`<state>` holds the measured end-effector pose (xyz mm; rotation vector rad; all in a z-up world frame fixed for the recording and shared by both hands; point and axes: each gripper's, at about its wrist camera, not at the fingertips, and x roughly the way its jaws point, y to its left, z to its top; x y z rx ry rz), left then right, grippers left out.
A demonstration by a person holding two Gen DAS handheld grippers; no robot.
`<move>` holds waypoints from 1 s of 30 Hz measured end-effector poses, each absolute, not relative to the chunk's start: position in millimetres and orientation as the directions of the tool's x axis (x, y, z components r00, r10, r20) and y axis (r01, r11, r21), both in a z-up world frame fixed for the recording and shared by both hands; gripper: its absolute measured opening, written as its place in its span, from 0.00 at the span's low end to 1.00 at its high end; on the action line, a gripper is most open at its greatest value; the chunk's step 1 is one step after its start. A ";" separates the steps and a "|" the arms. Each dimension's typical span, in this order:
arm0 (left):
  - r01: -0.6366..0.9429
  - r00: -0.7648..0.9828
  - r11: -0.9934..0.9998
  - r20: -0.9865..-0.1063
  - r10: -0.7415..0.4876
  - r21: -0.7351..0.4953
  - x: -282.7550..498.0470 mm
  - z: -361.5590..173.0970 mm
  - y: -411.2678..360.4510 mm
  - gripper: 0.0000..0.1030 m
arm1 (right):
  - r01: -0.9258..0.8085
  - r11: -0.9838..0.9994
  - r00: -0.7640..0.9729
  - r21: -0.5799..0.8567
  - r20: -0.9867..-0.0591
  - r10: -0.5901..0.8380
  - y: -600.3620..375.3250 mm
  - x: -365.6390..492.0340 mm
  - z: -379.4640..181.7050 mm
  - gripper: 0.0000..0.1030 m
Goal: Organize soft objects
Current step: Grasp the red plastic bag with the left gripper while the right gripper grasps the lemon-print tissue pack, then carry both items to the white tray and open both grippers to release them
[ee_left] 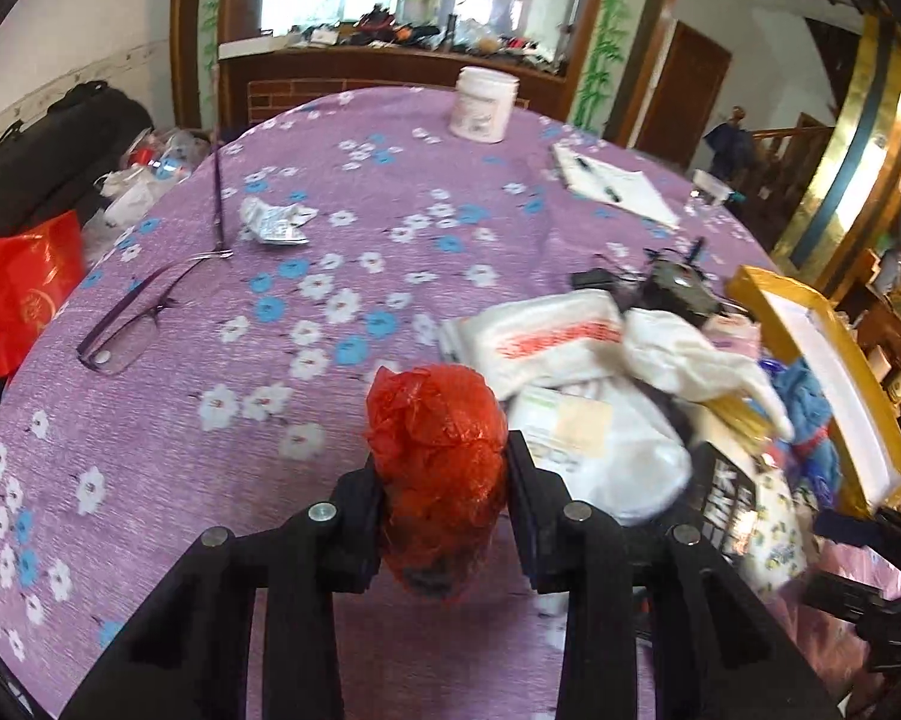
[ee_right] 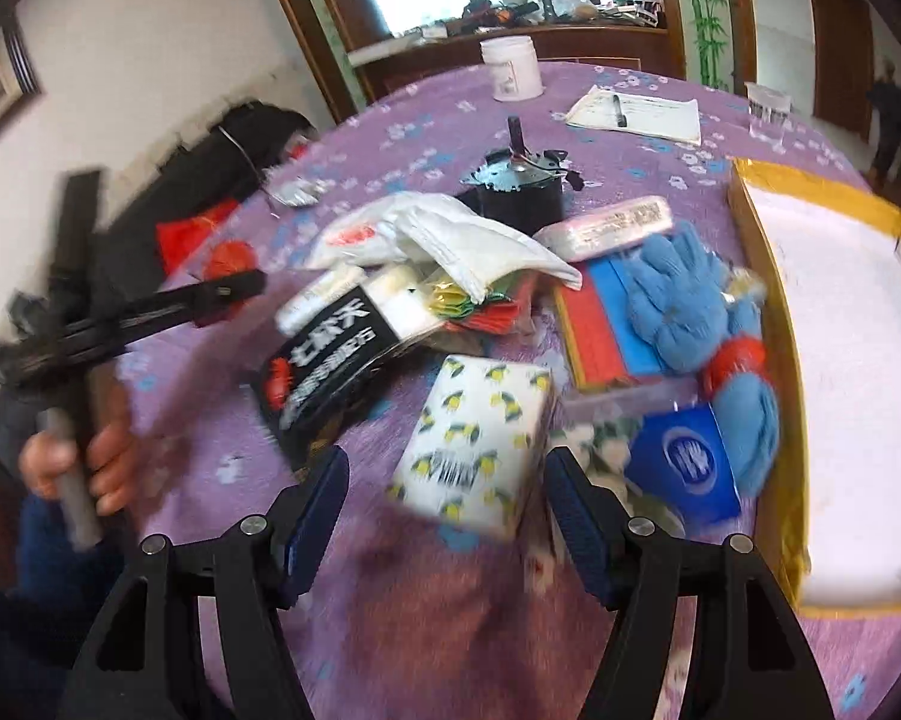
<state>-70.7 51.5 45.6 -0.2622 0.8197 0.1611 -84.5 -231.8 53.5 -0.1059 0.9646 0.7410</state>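
Observation:
A crumpled red plastic bag point(ee_left: 438, 450), balled up, sits squeezed between the fingers of my left gripper point(ee_left: 444, 516), just above the purple flowered tablecloth point(ee_left: 240, 456). In the right wrist view the same left gripper point(ee_right: 228, 288) reaches in from the left with the red bag point(ee_right: 230, 258) at its tip. My right gripper point(ee_right: 447, 480) is open; a white tissue pack with a bee print point(ee_right: 480, 438) lies just ahead, its near corner between the fingertips without touching them. A pile of soft things lies beyond: a white cloth bag point(ee_right: 480, 246) and blue yarn point(ee_right: 678, 294).
A yellow-rimmed box with a white lining point(ee_right: 768, 300) stands at the right. A black packet point(ee_right: 324, 372), a blue pack point(ee_right: 684, 468) and a black motor point(ee_right: 516, 186) lie in the pile. Glasses point(ee_left: 132, 324), a white jar point(ee_left: 483, 105) and a notebook point(ee_left: 612, 186) lie farther off.

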 end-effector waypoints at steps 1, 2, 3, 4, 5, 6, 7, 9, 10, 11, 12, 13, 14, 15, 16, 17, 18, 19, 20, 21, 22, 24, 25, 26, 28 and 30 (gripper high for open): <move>-0.228 0.682 0.958 -0.730 0.028 -0.176 -71.5 45.4 46.9 0.33 | -0.612 0.762 0.348 0.212 -0.793 0.500 -225.0 -81.5 49.8 0.70; -0.215 0.689 0.959 -0.724 0.015 -0.185 -72.2 44.1 43.1 0.33 | -0.609 0.768 0.341 0.198 -0.809 0.479 -218.7 -78.0 44.7 0.70; -0.202 0.694 0.961 -0.720 0.003 -0.190 -72.5 41.8 37.8 0.33 | -0.609 0.774 0.349 0.171 -0.819 0.455 -212.0 -75.7 40.4 0.70; -0.195 0.697 0.962 -0.717 0.000 -0.189 -71.8 40.7 35.4 0.33 | -0.614 0.780 0.374 0.124 -0.824 0.425 -205.3 -76.2 38.9 0.70; -0.186 0.700 0.967 -0.715 0.004 -0.177 -71.4 39.0 30.5 0.33 | -0.614 0.785 0.399 0.078 -0.828 0.395 -201.8 -78.3 38.3 0.66; -0.182 0.701 0.970 -0.713 0.012 -0.162 -71.2 39.5 27.9 0.33 | -0.609 0.792 0.418 0.051 -0.827 0.375 -198.8 -79.0 37.9 0.54; -0.175 0.706 0.973 -0.708 0.019 -0.148 -72.2 40.6 25.0 0.33 | -0.603 0.797 0.425 0.038 -0.830 0.361 -198.3 -80.0 36.7 0.54; -0.162 0.713 0.976 -0.701 0.014 -0.145 -73.5 41.1 22.6 0.33 | -0.607 0.794 0.422 0.040 -0.830 0.364 -199.6 -79.4 35.9 0.54; -0.160 0.711 0.976 -0.703 0.010 -0.148 -73.0 40.2 22.5 0.33 | -0.604 0.795 0.416 0.047 -0.832 0.366 -200.7 -78.1 36.0 0.54; -0.158 0.708 0.976 -0.706 0.006 -0.151 -72.2 39.5 22.7 0.33 | -0.603 0.797 0.414 0.049 -0.834 0.365 -200.7 -77.9 36.4 0.55; -0.158 0.708 0.976 -0.706 0.005 -0.152 -72.1 39.8 22.9 0.33 | -0.602 0.797 0.416 0.039 -0.837 0.355 -199.4 -78.1 35.4 0.58; -0.158 0.709 0.976 -0.705 0.006 -0.151 -71.7 39.9 23.0 0.33 | -0.602 0.798 0.411 0.033 -0.844 0.344 -196.9 -78.2 33.5 0.60; -0.155 0.711 0.976 -0.704 0.003 -0.153 -71.4 39.5 23.0 0.33 | -0.599 0.800 0.393 0.029 -0.860 0.326 -193.7 -77.7 27.1 0.64; -0.157 0.712 0.976 -0.702 0.005 -0.152 -72.0 39.0 23.0 0.33 | -0.603 0.798 0.416 0.006 -0.851 0.321 -191.4 -80.2 24.9 0.68; -0.157 0.713 0.976 -0.701 0.006 -0.152 -73.5 38.6 23.0 0.33 | -0.603 0.798 0.430 -0.003 -0.844 0.322 -191.4 -81.5 24.4 0.68; -0.158 0.715 0.976 -0.699 0.007 -0.152 -73.8 38.5 23.2 0.33 | -0.598 0.802 0.425 0.017 -0.841 0.334 -193.6 -81.0 24.2 0.61; -0.160 0.717 0.975 -0.697 0.009 -0.153 -73.8 38.2 23.5 0.33 | -0.593 0.805 0.428 0.022 -0.838 0.338 -196.2 -81.0 25.3 0.55; -0.162 0.719 0.975 -0.695 0.010 -0.154 -75.0 38.5 23.9 0.33 | -0.593 0.804 0.423 0.037 -0.836 0.351 -200.0 -81.0 26.6 0.54; -0.165 0.719 0.974 -0.695 0.013 -0.153 -75.4 38.6 23.8 0.33 | -0.587 0.807 0.417 0.067 -0.829 0.372 -205.0 -81.8 29.0 0.54; -0.169 0.717 0.974 -0.697 0.016 -0.152 -75.4 38.5 24.1 0.33 | -0.584 0.807 0.412 0.094 -0.822 0.394 -210.1 -83.2 31.4 0.54; -0.170 0.716 0.973 -0.698 0.014 -0.154 -76.8 38.9 24.8 0.33 | -0.592 0.796 0.402 0.131 -0.808 0.431 -216.3 -86.4 35.8 0.54; -0.164 0.716 0.973 -0.698 0.003 -0.165 -79.2 40.2 25.8 0.33 | -0.611 0.771 0.401 0.177 -0.771 0.495 -229.1 -95.8 48.1 0.54; -0.163 0.715 0.972 -0.700 -0.001 -0.167 -80.4 40.9 25.8 0.33 | -0.617 0.765 0.409 0.186 -0.754 0.514 -233.2 -98.5 53.5 0.54; -0.163 0.714 0.972 -0.700 -0.001 -0.167 -82.1 42.1 25.8 0.33 | -0.622 0.756 0.422 0.204 -0.725 0.544 -242.9 -101.2 61.9 0.54; -0.161 0.714 0.972 -0.700 -0.005 -0.172 -84.1 47.4 24.6 0.33 | -0.606 0.763 0.458 0.225 -0.685 0.566 -265.4 -101.2 79.2 0.54; -0.145 0.717 0.972 -0.697 -0.026 -0.185 -84.6 57.4 21.9 0.33 | -0.585 0.772 0.493 0.249 -0.646 0.582 -285.0 -96.5 98.7 0.54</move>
